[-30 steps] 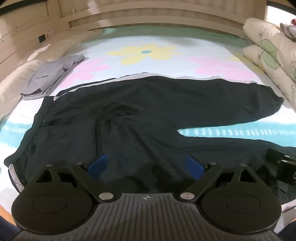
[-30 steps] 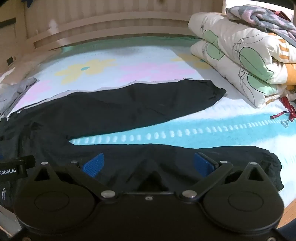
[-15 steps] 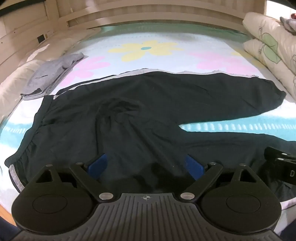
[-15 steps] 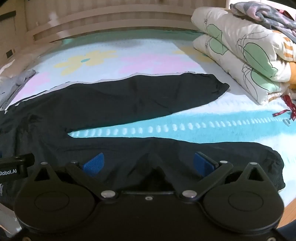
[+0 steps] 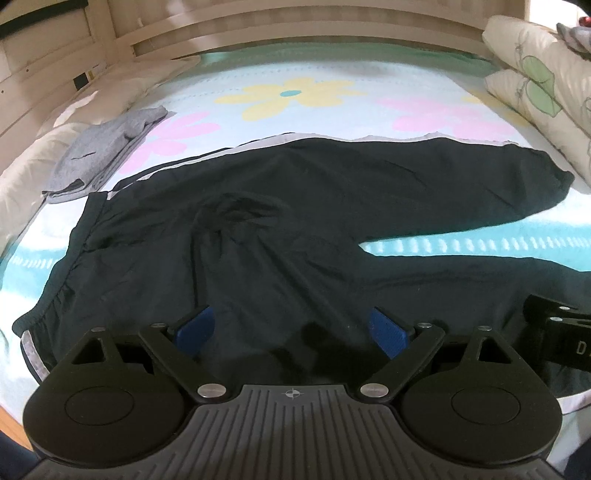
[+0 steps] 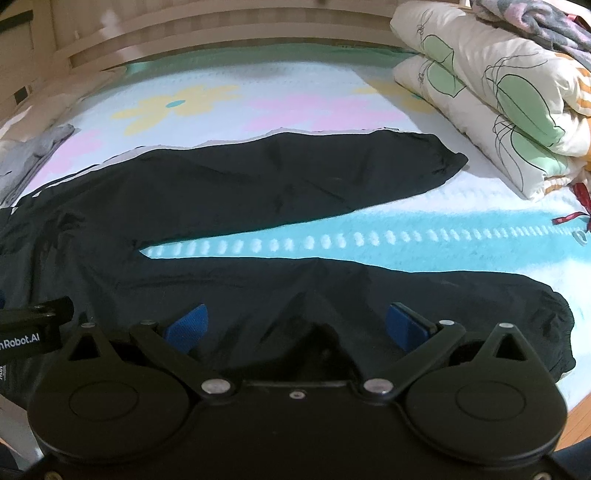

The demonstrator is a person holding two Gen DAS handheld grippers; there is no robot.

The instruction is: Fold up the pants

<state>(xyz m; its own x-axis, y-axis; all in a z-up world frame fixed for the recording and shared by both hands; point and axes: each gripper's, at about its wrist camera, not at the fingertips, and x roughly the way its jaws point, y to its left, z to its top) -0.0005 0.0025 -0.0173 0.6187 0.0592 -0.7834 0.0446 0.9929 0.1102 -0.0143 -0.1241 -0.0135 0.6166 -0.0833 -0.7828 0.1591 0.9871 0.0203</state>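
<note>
A gray shirt (image 5: pixel 107 147) lies folded near the left edge of the bed (image 5: pixel 295 74), just past the waist of the pants. It sits partly on a white pillow (image 5: pixel 33 162) that runs along that edge.

The black pants (image 5: pixel 295 221) lie flat on the bed, spread wide. The waist is at the left. The two legs run to the right and split apart, so a strip of blue sheet shows between them. The far leg has a white stripe on its far side. The near leg lies along the near edge of the bed.

My left gripper (image 5: pixel 291 328) is over the hip part of the pants, close to the near edge. Its blue fingers (image 5: pixel 194 326) are spread wide, with black cloth between them. They pinch nothing. I cannot tell if the tips touch the cloth.

My right gripper (image 6: pixel 295 328) is just to the right of it, over the near leg. Its blue fingers (image 6: pixel 404 326) are spread wide too and pinch nothing. A small bump of cloth rises between them.

At the right edge of the bed is a folded quilt (image 6: pixel 498 96) with green leaves on it. A gray and pink cloth (image 6: pixel 535 18) lies on top of it. A red ribbon (image 6: pixel 580 203) lies on the sheet by the quilt.

There are no boxes or bins here.
</note>
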